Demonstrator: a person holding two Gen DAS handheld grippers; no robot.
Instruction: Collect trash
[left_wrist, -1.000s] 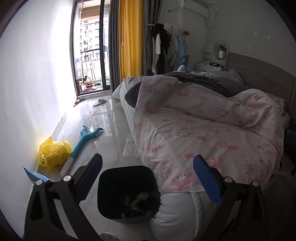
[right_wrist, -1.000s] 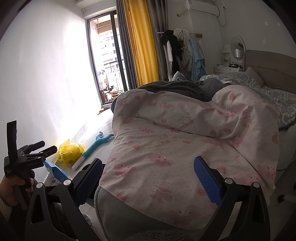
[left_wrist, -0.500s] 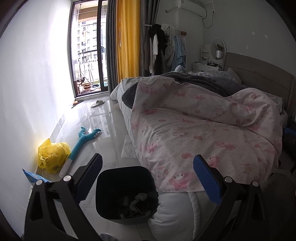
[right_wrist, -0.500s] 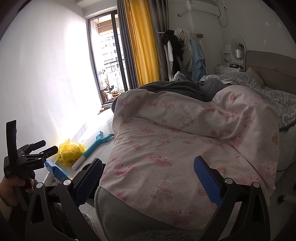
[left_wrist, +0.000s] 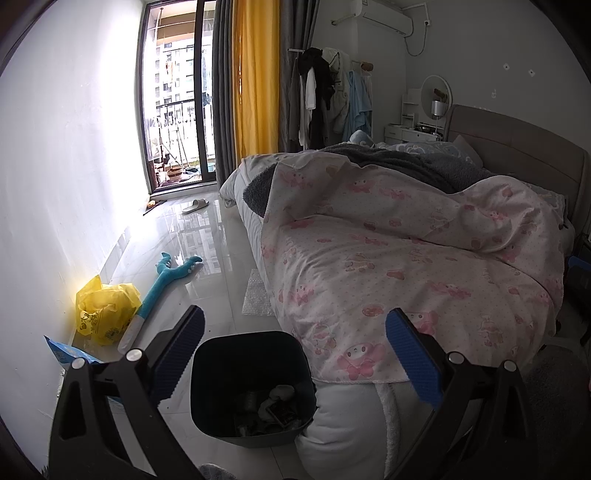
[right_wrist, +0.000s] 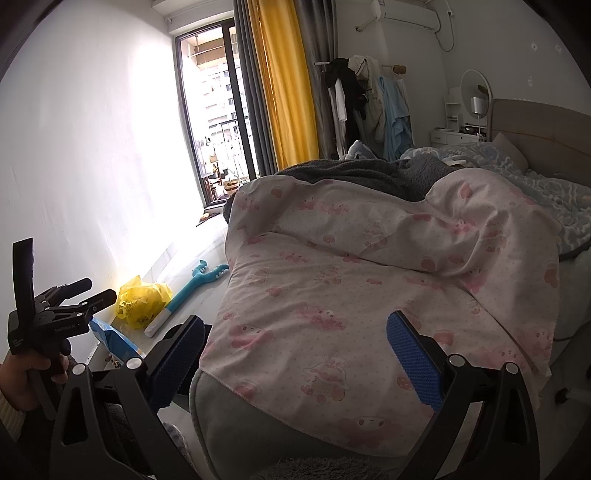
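A bedroom, seen from two hand-held grippers near the foot of a bed (left_wrist: 406, 258). The left gripper (left_wrist: 293, 360) is spread wide and holds nothing; the right gripper (right_wrist: 295, 360) is also spread and empty, hovering over the pink patterned quilt (right_wrist: 351, 295). Below the left gripper a dark, square plastic bin (left_wrist: 251, 354) stands on the glossy tiled floor (left_wrist: 207, 258) against the bed's corner, with some crumpled scraps already inside. Collecting looks only partly done: a crinkled yellow plastic bag (left_wrist: 105, 308) and a flat blue packet (left_wrist: 64, 352) lie along the wall edge of the floor, and a bubbly clear sheet (left_wrist: 256, 297) lies by the bed's side. A soft teal plush toy (left_wrist: 166, 282) lies between them
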